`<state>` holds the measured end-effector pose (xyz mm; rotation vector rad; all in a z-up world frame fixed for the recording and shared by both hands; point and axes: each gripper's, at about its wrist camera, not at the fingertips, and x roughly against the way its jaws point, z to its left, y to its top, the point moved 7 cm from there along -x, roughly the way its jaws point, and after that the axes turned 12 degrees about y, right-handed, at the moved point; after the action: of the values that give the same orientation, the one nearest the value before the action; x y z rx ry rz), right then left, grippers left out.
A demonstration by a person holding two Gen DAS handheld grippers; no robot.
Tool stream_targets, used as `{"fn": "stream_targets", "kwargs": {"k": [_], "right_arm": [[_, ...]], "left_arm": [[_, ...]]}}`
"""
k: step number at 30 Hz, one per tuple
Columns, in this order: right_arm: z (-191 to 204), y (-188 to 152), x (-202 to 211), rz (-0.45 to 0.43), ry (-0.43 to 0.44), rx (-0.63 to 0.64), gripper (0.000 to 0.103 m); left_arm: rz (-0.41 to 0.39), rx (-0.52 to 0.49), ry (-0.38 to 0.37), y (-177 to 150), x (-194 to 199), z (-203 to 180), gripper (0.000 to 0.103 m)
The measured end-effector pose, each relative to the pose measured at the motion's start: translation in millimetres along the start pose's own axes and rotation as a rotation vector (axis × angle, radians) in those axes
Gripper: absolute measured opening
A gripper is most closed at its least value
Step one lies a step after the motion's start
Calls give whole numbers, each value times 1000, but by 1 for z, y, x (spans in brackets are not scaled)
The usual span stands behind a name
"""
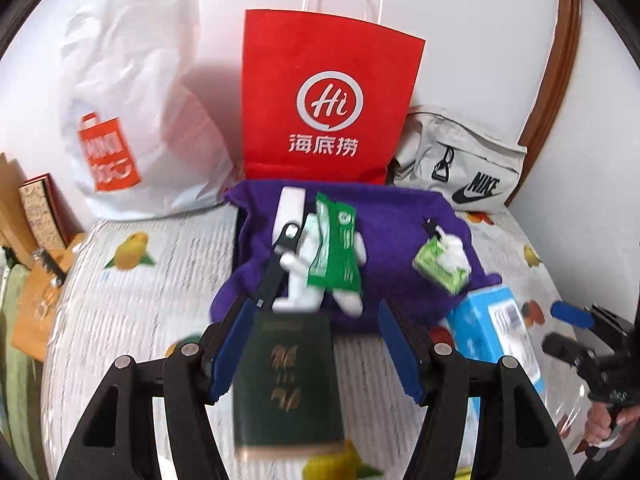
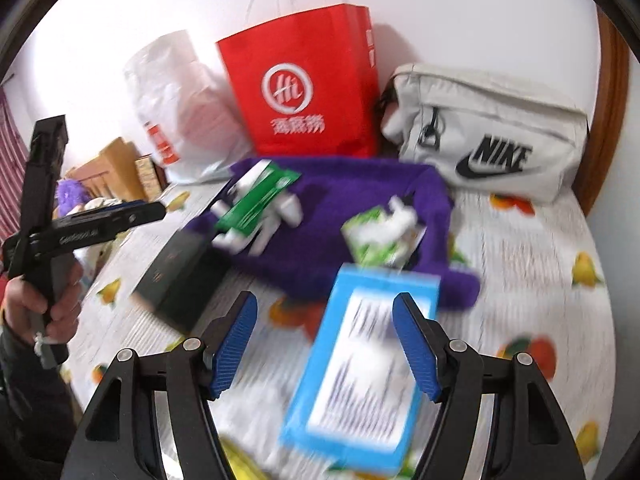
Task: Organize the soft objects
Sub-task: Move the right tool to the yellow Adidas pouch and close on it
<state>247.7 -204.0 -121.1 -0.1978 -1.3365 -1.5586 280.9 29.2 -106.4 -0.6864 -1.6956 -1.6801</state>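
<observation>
A purple cloth [image 1: 400, 232] lies on the fruit-print tablecloth [image 1: 140, 300]. On it rest a white toy figure [image 1: 300, 280], a green packet [image 1: 336, 248] and a green tissue pack [image 1: 440, 268]. My left gripper [image 1: 312, 320] is open above a dark green booklet [image 1: 288, 380] that lies flat; its pads do not touch it. My right gripper [image 2: 325, 300] is open over a blue box [image 2: 360, 360] lying at the cloth's [image 2: 360, 188] near corner. In the right wrist view a hand holds the left gripper [image 2: 148, 210] up at the left, away from the booklet [image 2: 180, 276].
A red paper bag [image 1: 328, 96], a white plastic bag [image 1: 132, 120] and a pale Nike pouch [image 1: 460, 164] stand along the wall behind the cloth. Cardboard boxes [image 1: 36, 208] crowd the left side. A black strap-like piece [image 1: 276, 264] leans on the toy.
</observation>
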Motion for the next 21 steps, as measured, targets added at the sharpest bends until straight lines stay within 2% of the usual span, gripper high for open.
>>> {"fn": "stream_targets", "kwargs": {"k": [3, 8, 13, 18, 21], "right_arm": [[23, -32, 11, 15, 35, 32, 76], [44, -79, 16, 55, 59, 62, 84], [58, -114, 15, 87, 86, 67, 85], [78, -141, 10, 113, 105, 137, 85], [88, -152, 4, 124, 85, 199, 87]], "left_arm": [[-16, -12, 12, -19, 17, 3, 63], [10, 4, -13, -46, 34, 8, 63], [17, 7, -19, -73, 44, 11, 63], [28, -25, -25, -100, 49, 7, 63], [35, -29, -31, -113, 50, 6, 63]]}}
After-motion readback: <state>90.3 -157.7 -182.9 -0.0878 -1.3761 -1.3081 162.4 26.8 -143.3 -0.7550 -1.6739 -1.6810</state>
